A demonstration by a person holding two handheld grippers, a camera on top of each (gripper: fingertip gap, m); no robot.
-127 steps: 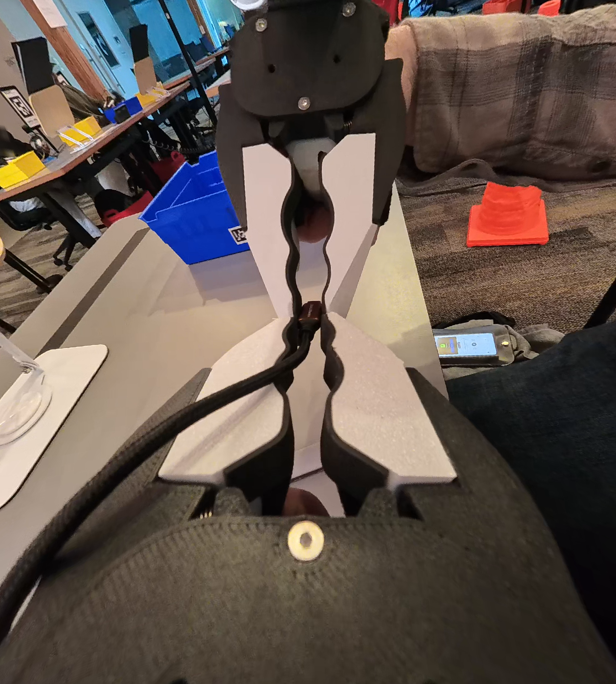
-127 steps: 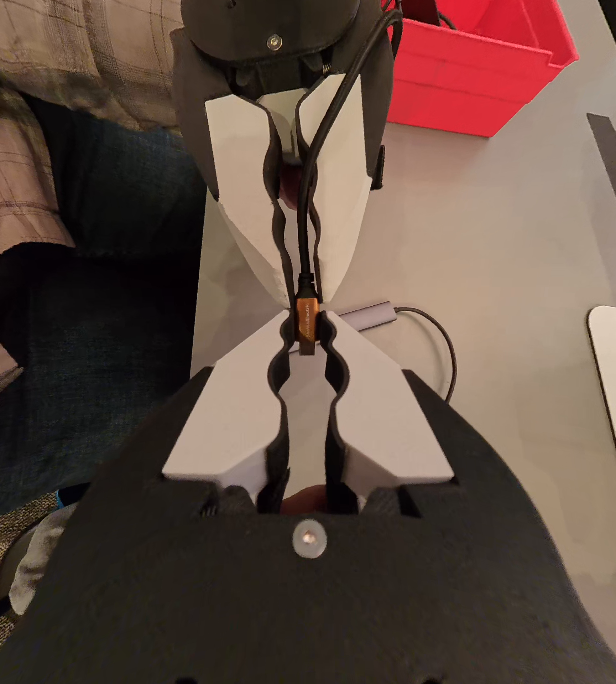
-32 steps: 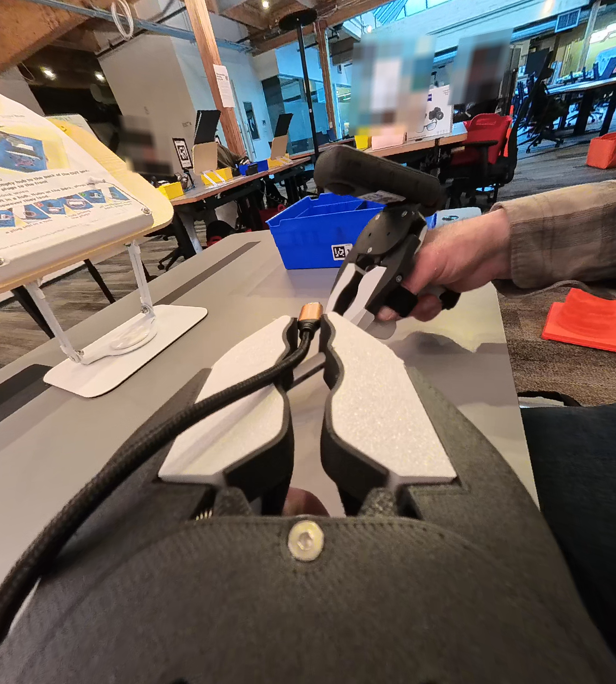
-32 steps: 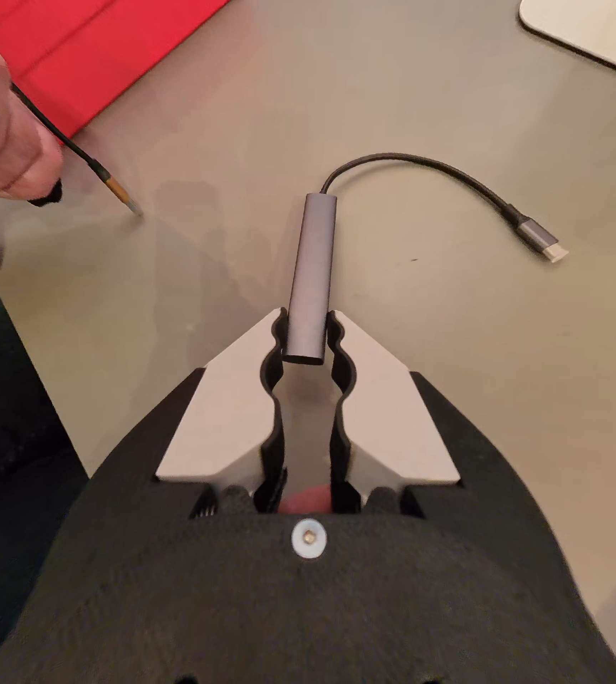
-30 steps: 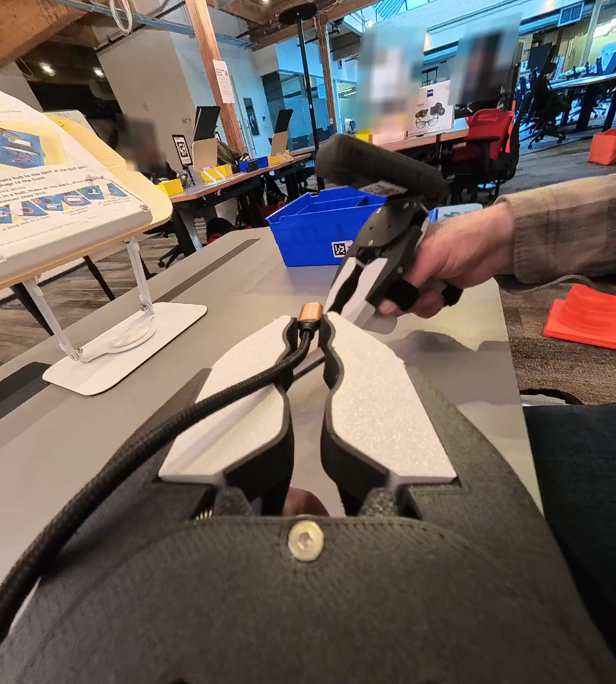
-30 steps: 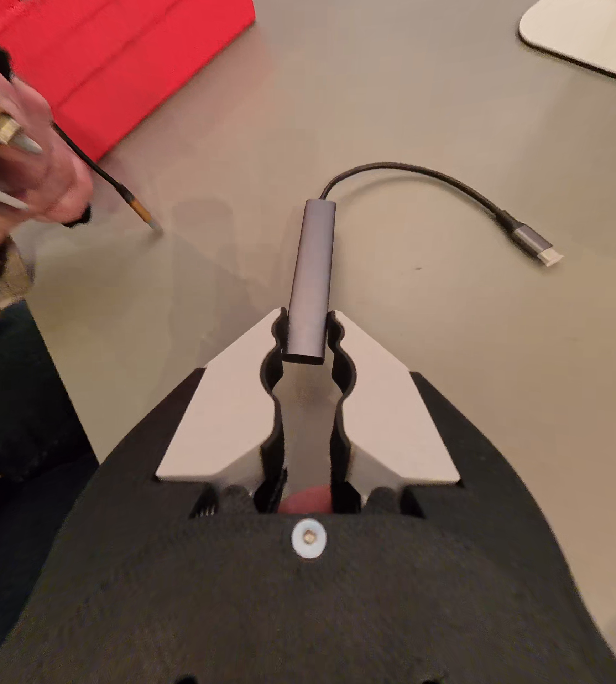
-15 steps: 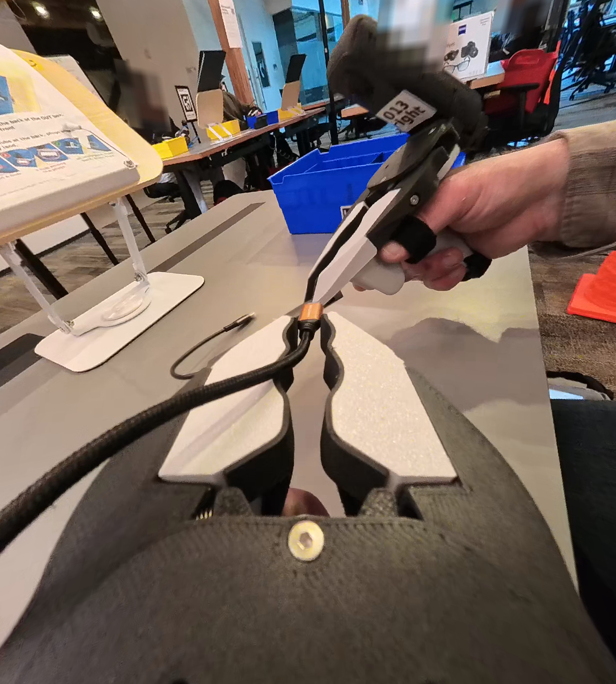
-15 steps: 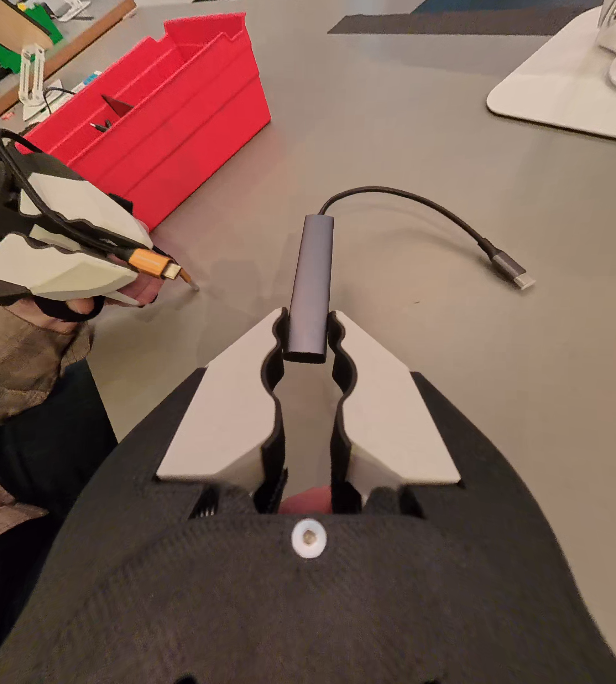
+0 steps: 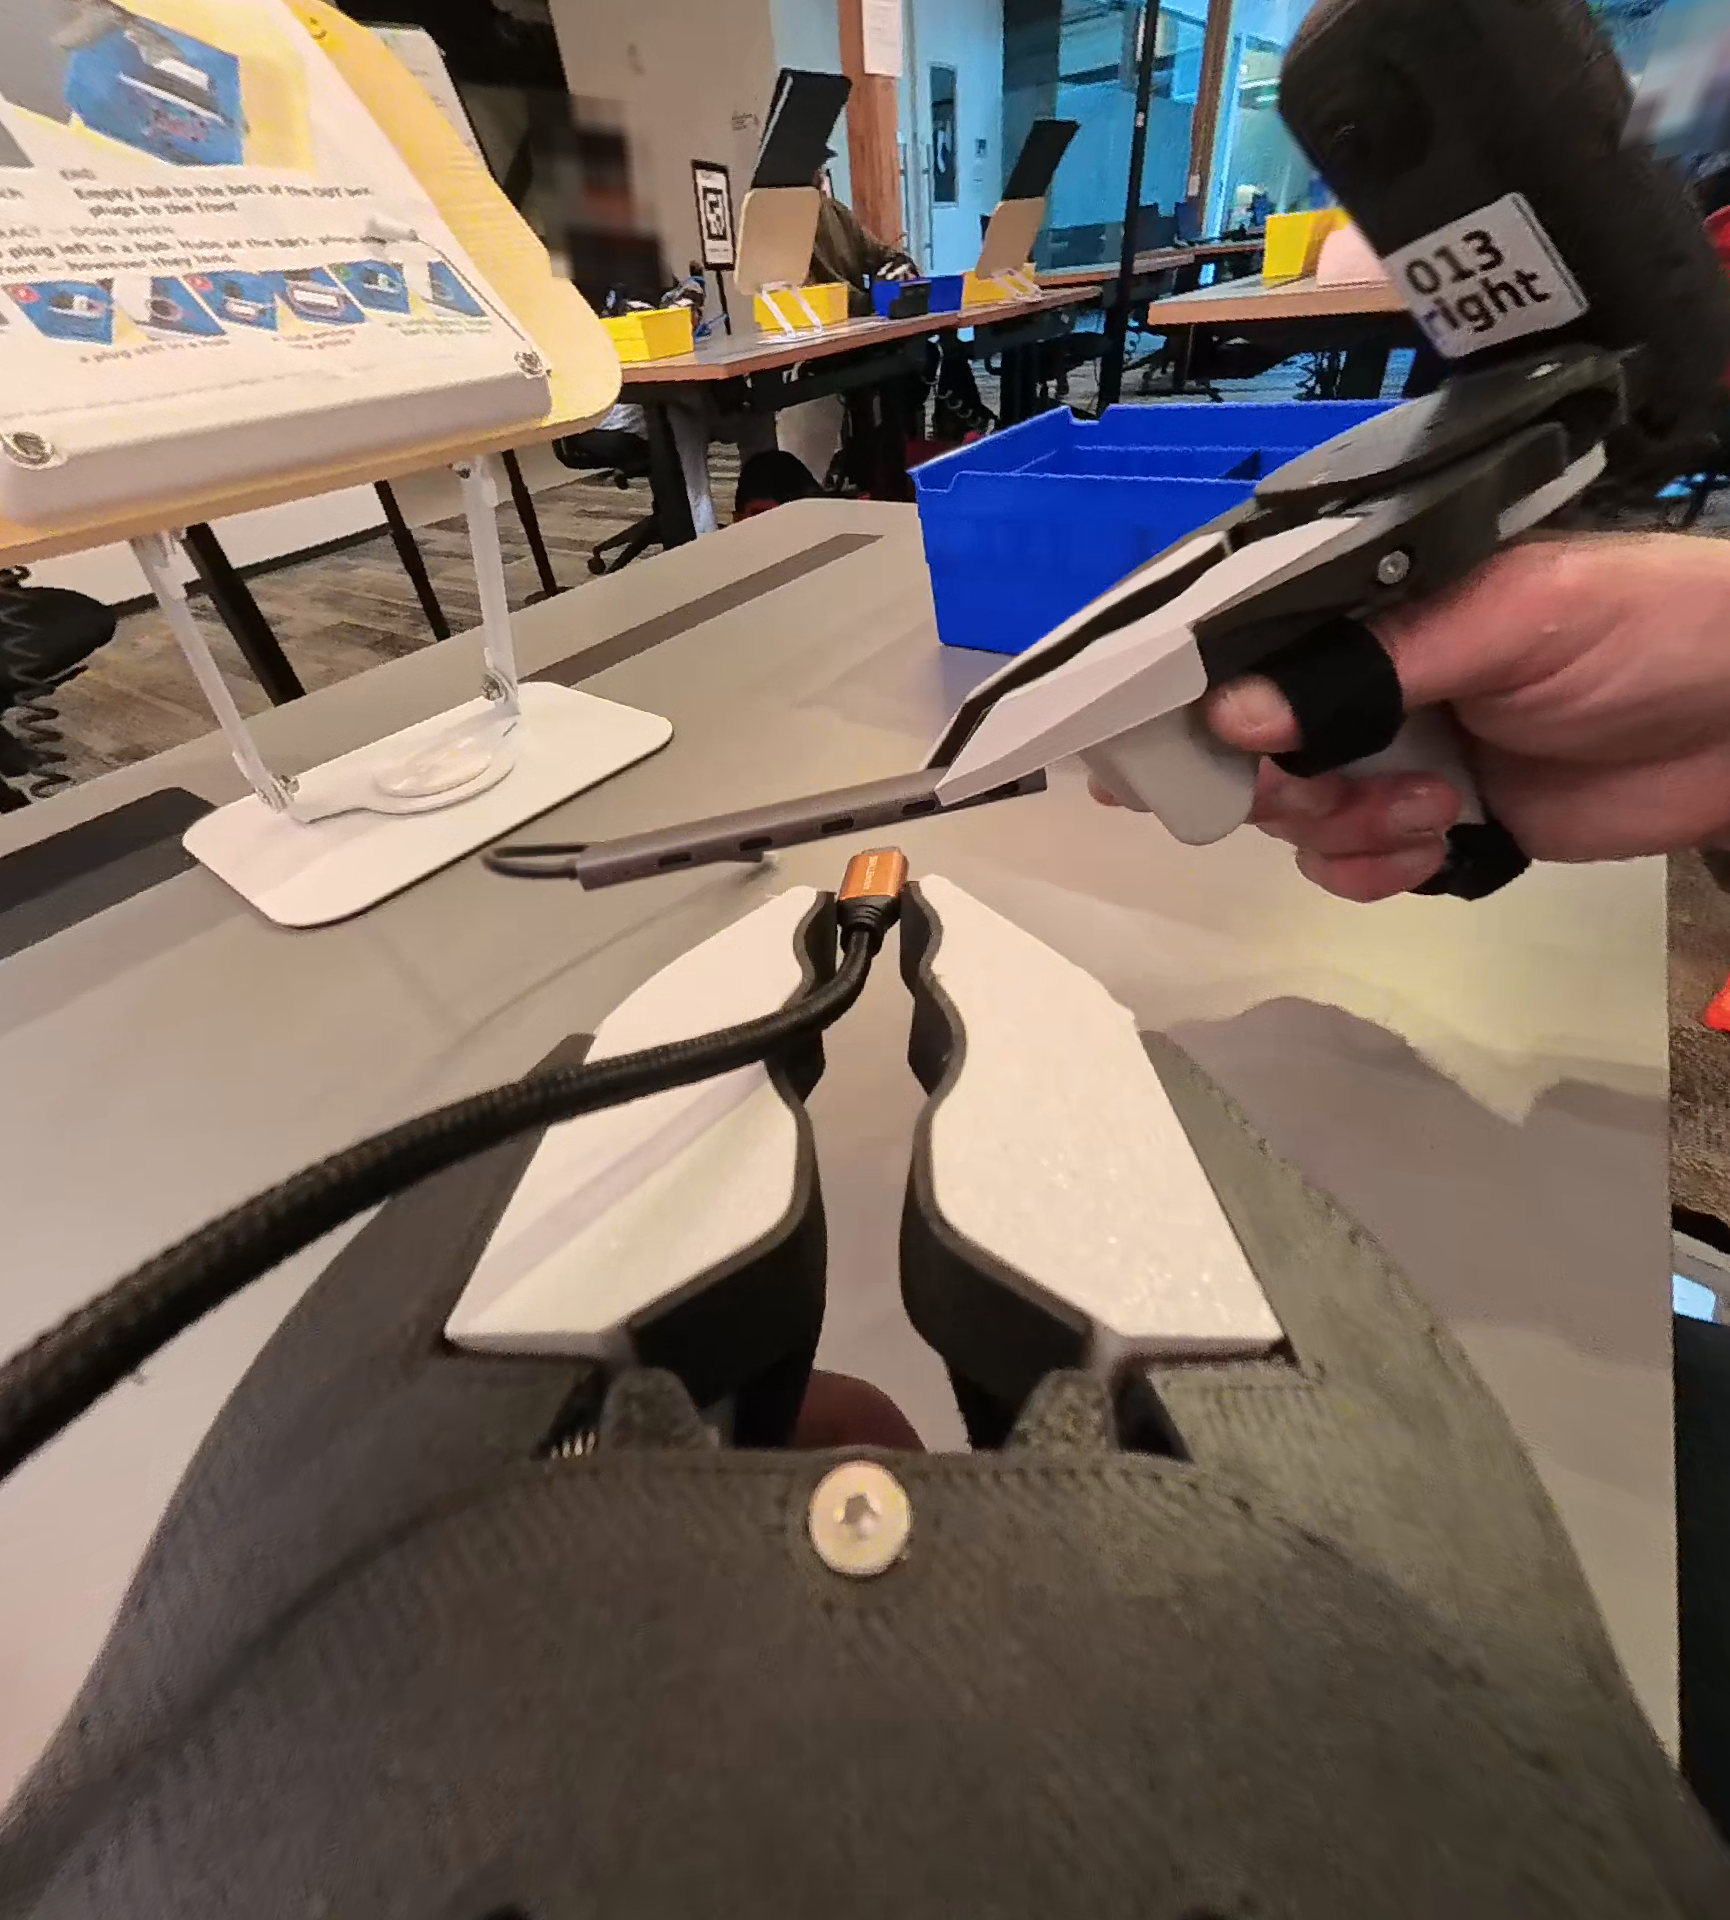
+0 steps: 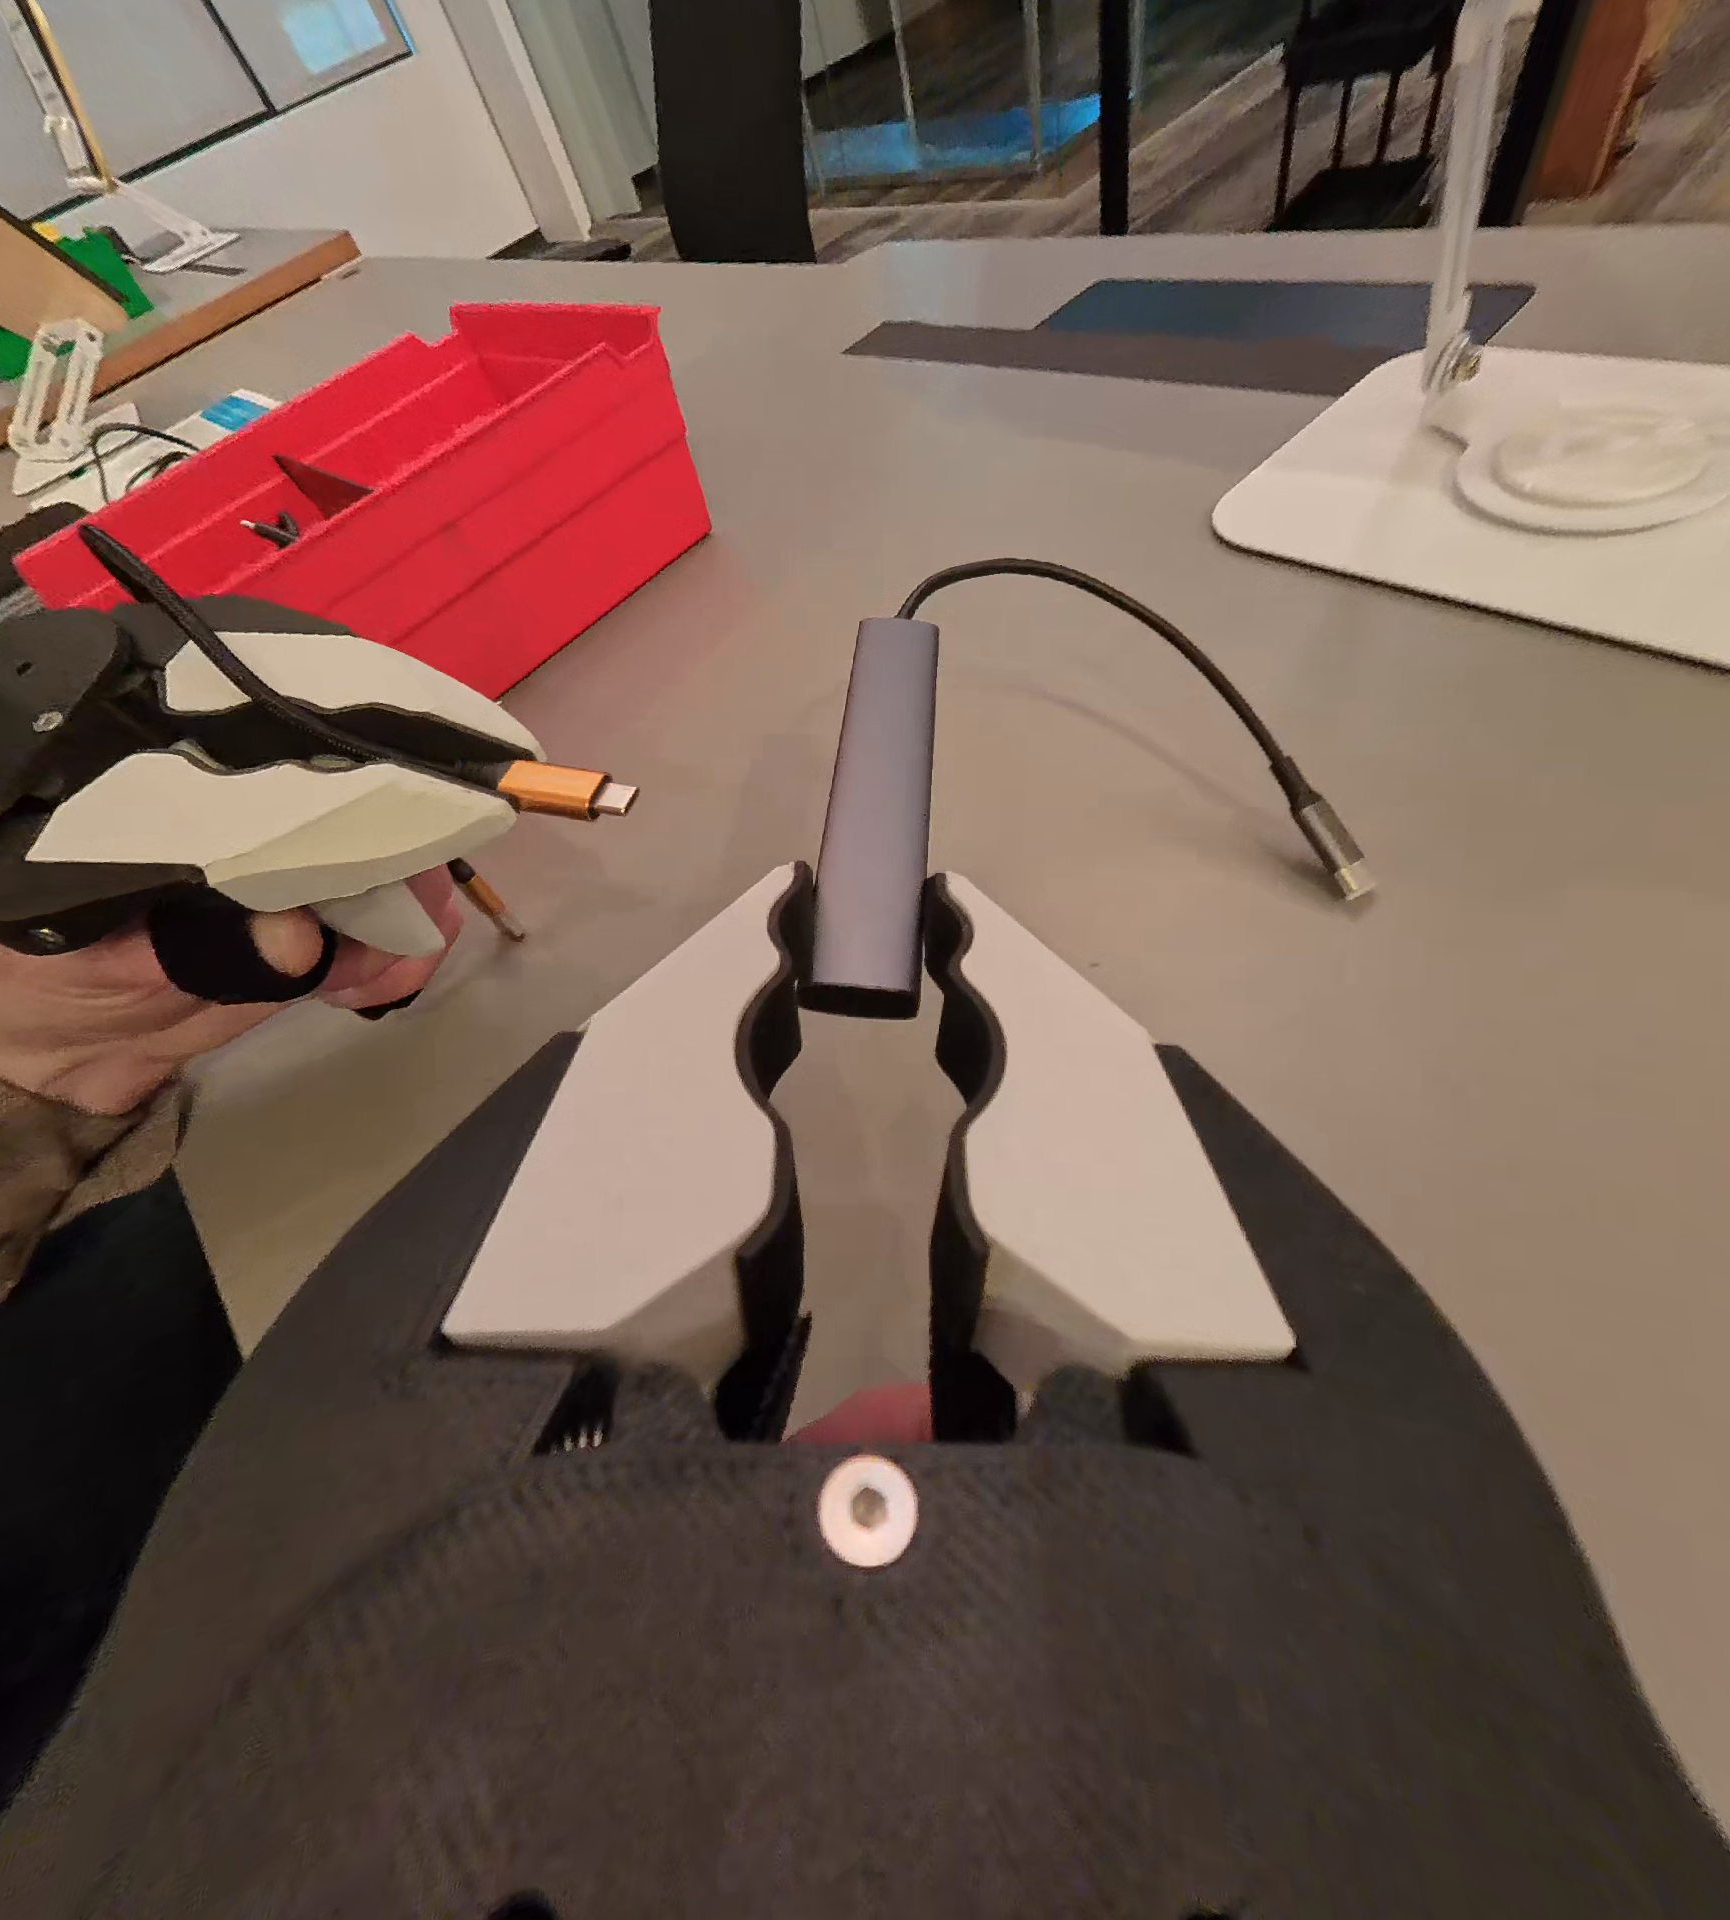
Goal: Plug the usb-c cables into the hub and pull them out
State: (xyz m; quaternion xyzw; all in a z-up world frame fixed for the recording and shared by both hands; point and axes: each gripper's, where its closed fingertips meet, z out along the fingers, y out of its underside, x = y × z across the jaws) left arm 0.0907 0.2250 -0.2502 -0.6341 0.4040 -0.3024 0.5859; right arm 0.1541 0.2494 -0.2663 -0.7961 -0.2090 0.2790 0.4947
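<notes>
My left gripper (image 9: 866,896) is shut on a black braided USB-C cable with an orange plug (image 9: 871,873); the plug points at the hub's side ports, a short gap away. My right gripper (image 10: 866,902) is shut on the near end of the slim grey hub (image 10: 876,790) and holds it above the table. In the left wrist view the hub (image 9: 736,836) sticks out leftward from the right gripper (image 9: 986,769), its row of ports facing me. In the right wrist view the left gripper (image 10: 513,781) holds the orange plug (image 10: 570,792) left of the hub. The hub's own lead (image 10: 1204,686) trails to a grey plug on the table.
A red bin (image 10: 404,520) stands at the left with cable ends inside. A blue bin (image 9: 1100,520) stands at the far table edge. A white stand base (image 9: 425,800) with an instruction board is to the left. Another orange-tipped cable end (image 10: 492,902) lies on the table. About 8 cm separates my left fingertips from my right.
The right gripper has lifted and turned the hub so its ports face the left gripper. The left gripper has carried the orange plug close to the hub's side.
</notes>
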